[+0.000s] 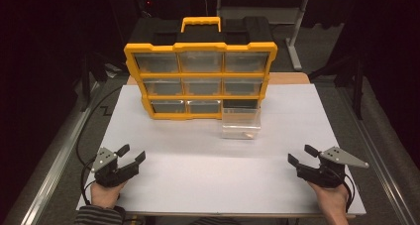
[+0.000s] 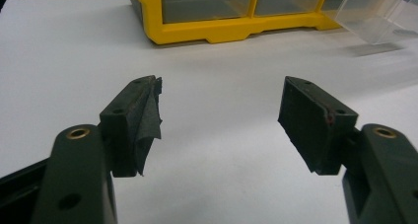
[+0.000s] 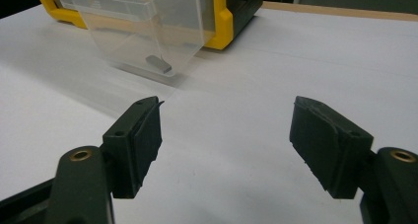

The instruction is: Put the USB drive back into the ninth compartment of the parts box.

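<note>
A yellow drawer organizer (image 1: pixel 200 81) with a carrying handle stands in the upper middle of the high view, at the far edge of the white table (image 1: pixel 198 175). A clear plastic drawer (image 1: pixel 241 123) sits on the table just in front of the organizer's lower right compartment, which is empty, touching or nearly touching its frame. A small dark part (image 3: pixel 158 63) lies on the drawer's floor. The left gripper (image 1: pixel 132 153) rests at the lower left of the frame, jaws spread wide with nothing between them. The right gripper (image 1: pixel 300 154) sits at the lower right, jaws likewise wide apart and empty, well apart from the drawer.
</note>
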`<state>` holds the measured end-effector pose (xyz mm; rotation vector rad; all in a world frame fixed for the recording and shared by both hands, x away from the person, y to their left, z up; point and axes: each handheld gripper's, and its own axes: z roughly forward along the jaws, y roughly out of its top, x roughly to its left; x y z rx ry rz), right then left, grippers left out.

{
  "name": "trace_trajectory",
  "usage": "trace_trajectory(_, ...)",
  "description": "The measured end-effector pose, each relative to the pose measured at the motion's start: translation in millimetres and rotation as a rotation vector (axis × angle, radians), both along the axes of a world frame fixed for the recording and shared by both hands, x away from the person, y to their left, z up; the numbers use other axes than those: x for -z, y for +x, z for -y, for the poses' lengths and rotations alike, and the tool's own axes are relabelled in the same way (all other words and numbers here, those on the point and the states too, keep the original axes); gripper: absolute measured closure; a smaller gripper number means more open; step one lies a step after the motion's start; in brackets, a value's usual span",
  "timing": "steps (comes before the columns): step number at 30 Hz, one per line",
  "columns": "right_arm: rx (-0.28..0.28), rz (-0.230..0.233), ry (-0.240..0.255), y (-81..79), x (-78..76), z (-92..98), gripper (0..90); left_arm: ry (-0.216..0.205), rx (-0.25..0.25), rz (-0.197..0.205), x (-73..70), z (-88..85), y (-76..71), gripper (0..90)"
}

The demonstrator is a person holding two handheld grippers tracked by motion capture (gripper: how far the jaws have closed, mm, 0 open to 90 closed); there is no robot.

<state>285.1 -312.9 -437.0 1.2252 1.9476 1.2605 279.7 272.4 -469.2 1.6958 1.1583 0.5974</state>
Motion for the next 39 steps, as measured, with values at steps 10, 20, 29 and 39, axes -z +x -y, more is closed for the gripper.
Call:
trace_trajectory(10,0.01,0.0,0.006,-2.1,7.4,5.4,28.1,-0.003,-0.001,0.003,0.0,-0.3,-0.7,32.8)
trace_trajectory(20,0.033,0.013,0.01,-9.0,15.3,13.1,27.9,0.005,-0.009,0.004,-0.2,-1.0,-2.1,33.0)
trace_trajectory(29,0.069,0.0,0.049,-14.0,21.7,24.7,27.7,0.004,-0.015,0.002,-0.7,-2.5,-5.4,33.1)
trace_trajectory(39,0.093,-0.002,0.075,-19.1,23.2,33.8,27.5,0.001,-0.022,0.003,-0.8,-4.5,-8.8,33.1)
